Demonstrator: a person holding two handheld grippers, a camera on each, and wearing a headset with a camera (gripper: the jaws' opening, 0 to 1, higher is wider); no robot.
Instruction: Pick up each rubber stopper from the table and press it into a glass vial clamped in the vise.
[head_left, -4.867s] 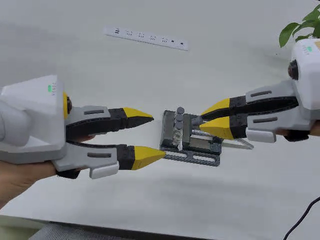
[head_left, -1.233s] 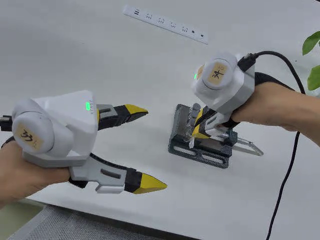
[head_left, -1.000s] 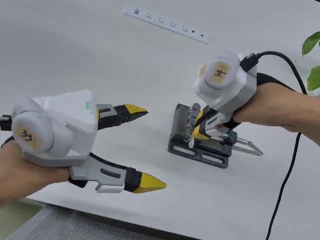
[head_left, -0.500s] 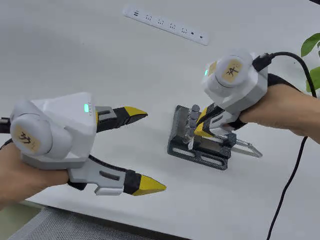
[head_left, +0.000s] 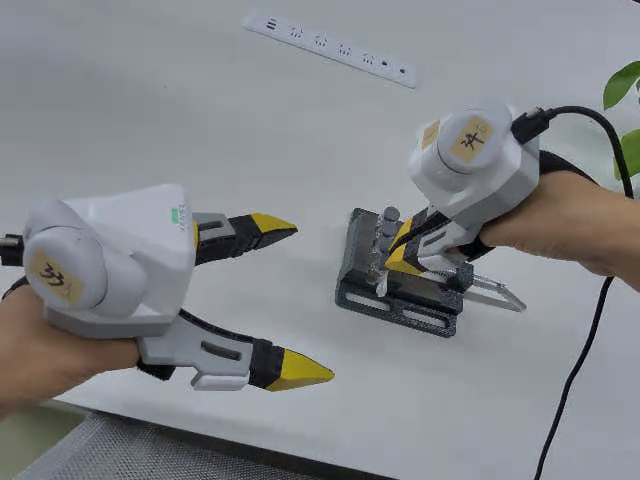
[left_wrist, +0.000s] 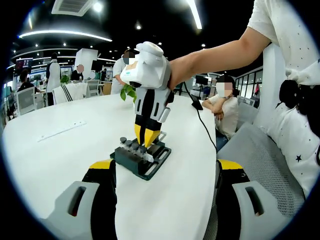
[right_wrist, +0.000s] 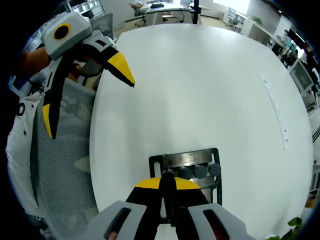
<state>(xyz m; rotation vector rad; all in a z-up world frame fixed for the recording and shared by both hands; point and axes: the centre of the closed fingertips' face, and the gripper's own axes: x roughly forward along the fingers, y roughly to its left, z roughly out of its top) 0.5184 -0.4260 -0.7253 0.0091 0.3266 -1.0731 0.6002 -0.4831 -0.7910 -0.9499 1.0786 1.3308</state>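
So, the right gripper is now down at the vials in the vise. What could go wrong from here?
1. The right gripper, fingers shut, meets the end of the row of grey rubber stoppers in the small dark metal vise; a slanted push might crack a clear glass vial or knock the neighbouring stoppers.
2. The left gripper hangs open, apart from the vise, so the vise might slide on the white table.

Desk (head_left: 200, 130): white.
Left gripper (head_left: 305, 300): white body, grey and black jaws, yellow tips, green light.
Right gripper (head_left: 393, 262): white, black, yellow tips, tan label.
Vise (head_left: 400, 300): dark grey, silver screw.
Stoppers (head_left: 387, 225): grey.
Power strip (head_left: 328, 48): white.
Cable (head_left: 585, 350): black.
Leaves (head_left: 625, 85): green.
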